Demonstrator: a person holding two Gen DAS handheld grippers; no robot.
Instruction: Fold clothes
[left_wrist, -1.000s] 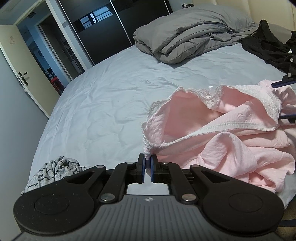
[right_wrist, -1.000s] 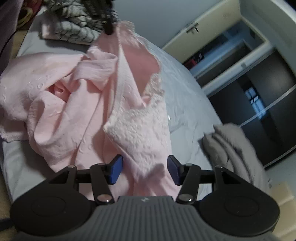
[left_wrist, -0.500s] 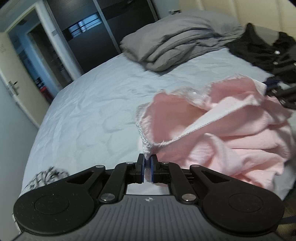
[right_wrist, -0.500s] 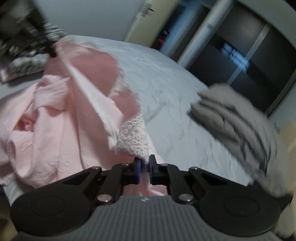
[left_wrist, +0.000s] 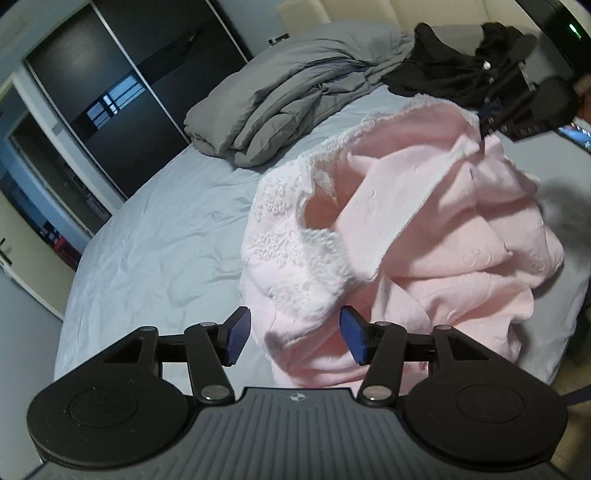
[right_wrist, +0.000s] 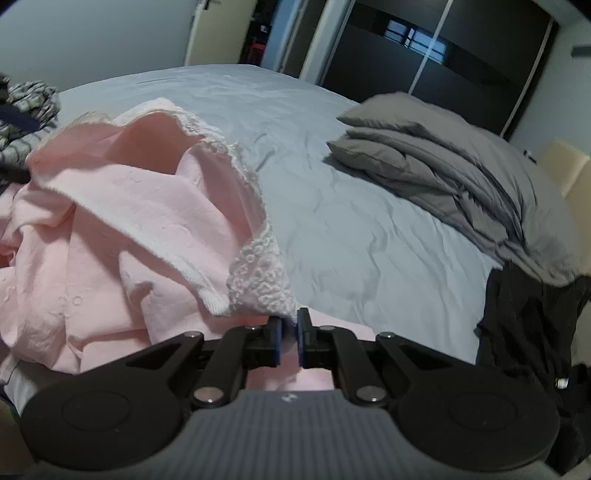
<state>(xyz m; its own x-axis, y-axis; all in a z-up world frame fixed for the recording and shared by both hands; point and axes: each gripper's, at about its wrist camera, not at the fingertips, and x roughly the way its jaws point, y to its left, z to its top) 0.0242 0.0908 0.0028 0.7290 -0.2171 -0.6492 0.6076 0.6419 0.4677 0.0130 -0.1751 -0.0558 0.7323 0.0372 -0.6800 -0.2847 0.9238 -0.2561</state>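
The right claw (right_wrist: 287, 332) is clamped on the lace hem of the pink garment (left_wrist: 443, 236); the left claw (left_wrist: 293, 334) stands apart around bunched cloth. Held at one point, the heap on the bed (right_wrist: 332, 206) could twist or slip free if lifted

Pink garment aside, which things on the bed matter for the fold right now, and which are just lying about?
In play:
- pink lace-trimmed garment
- right tongs, shut on its lace edge
- left tongs, open around the fabric
- grey bedsheet, the folding surface

Lying about:
- folded grey duvet
- black garment
- striped garment
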